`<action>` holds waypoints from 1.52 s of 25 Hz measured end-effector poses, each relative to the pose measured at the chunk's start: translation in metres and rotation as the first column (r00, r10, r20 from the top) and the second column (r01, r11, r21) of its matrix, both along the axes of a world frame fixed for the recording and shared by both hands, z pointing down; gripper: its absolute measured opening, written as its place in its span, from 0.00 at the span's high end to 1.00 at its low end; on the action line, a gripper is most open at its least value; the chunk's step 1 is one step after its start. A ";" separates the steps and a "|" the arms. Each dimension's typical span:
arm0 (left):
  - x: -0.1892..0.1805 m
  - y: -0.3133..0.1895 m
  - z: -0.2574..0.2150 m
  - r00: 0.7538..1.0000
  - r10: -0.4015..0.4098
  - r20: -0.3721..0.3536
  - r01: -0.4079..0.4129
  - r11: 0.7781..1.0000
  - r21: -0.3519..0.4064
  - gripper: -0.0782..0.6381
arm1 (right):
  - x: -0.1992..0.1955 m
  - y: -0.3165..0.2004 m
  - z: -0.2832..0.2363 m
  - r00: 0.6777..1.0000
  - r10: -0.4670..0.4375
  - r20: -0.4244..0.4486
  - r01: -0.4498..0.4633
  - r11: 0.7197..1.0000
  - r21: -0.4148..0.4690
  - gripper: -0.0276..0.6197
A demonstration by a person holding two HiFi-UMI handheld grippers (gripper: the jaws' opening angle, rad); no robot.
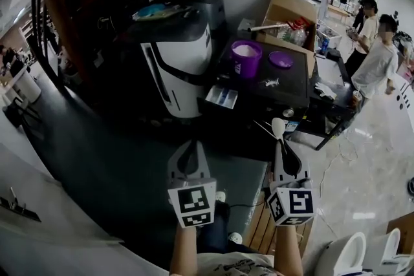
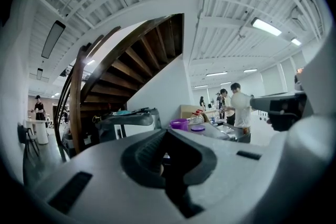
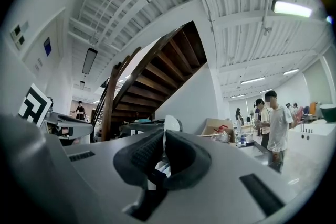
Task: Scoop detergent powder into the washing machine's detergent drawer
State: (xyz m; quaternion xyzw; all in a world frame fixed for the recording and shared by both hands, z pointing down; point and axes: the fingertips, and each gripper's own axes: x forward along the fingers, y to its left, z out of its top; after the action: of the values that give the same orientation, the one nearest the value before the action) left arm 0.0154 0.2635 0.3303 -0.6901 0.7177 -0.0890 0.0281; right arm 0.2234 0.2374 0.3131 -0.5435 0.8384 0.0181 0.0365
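The white and black washing machine point(image 1: 176, 64) stands at the back left, with its detergent drawer point(image 1: 221, 97) pulled out. A purple tub of white powder point(image 1: 246, 56) stands on the black table point(image 1: 284, 97), its purple lid point(image 1: 281, 59) beside it. My right gripper point(image 1: 282, 147) point(image 3: 160, 160) is shut on a white scoop point(image 1: 278, 127) point(image 3: 170, 124) that points up, well short of the tub. My left gripper point(image 1: 189, 147) point(image 2: 165, 152) is shut with nothing in it, near and below the drawer. The tub point(image 2: 179, 124) is small and far off in the left gripper view.
A little white powder point(image 1: 268, 83) lies spilled on the table. An open cardboard box point(image 1: 288, 16) with clutter stands behind the tub. People point(image 1: 378, 58) stand at the right. A dark wooden staircase point(image 3: 157, 68) rises behind the machine. White toilet bowls point(image 1: 352, 255) sit at the bottom right.
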 end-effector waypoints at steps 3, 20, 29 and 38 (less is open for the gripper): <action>-0.003 -0.009 0.004 1.000 -0.007 -0.003 0.007 1.000 -0.005 0.89 | -0.004 -0.009 0.004 1.000 -0.011 -0.008 0.011 1.000 -0.004 0.93; -0.036 -0.163 0.001 0.999 0.047 -0.026 -0.047 0.999 0.016 0.89 | -0.044 -0.152 -0.001 1.000 0.018 -0.020 -0.018 1.000 0.008 0.93; -0.072 -0.266 -0.015 0.993 0.113 -0.021 -0.112 0.993 0.024 0.89 | -0.076 -0.245 -0.015 0.996 0.088 -0.016 -0.088 0.996 0.007 0.93; -0.103 -0.344 -0.011 0.987 0.158 -0.022 -0.158 0.987 0.015 0.89 | -0.102 -0.312 -0.009 0.990 0.139 -0.018 -0.139 0.990 -0.008 0.93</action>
State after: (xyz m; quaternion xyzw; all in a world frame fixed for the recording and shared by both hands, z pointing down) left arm -0.0879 -0.0800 0.3195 -0.7456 0.6616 -0.0735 0.0313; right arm 0.1218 -0.0749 0.3044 -0.6006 0.7989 0.0216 0.0254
